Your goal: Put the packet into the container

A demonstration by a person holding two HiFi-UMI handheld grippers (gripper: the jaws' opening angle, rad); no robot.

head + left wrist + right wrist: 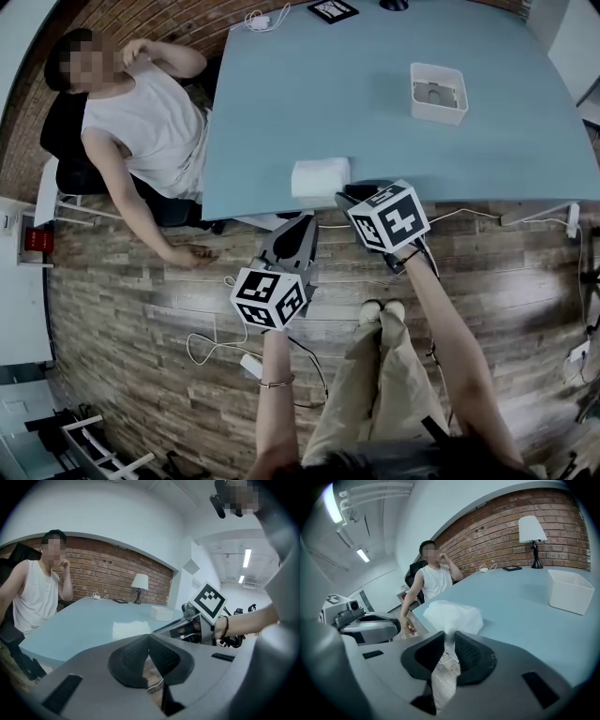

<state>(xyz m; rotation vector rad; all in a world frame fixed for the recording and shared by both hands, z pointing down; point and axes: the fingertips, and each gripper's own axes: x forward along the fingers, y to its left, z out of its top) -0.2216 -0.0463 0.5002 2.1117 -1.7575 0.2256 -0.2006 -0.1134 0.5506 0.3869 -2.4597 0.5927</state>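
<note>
Your table (394,150) is a pale blue top over a wood-plank floor (131,281). A brick wall (501,531) runs behind its far side, where a white-shaded lamp (533,532) stands. A person in a white sleeveless top (141,122) sits at the table's left side.

The packet (319,177), white and soft-looking, lies at the near edge of the table. Its long axis runs left to right along that edge. The white square container (438,92) sits well apart from it, toward the far right.

Your right claw (449,637) pinches the packet's near edge, a thin flap caught between the pads. Your left claw (149,638) hangs over the floor just off the table's near edge, its jaws closed together on nothing.
</note>
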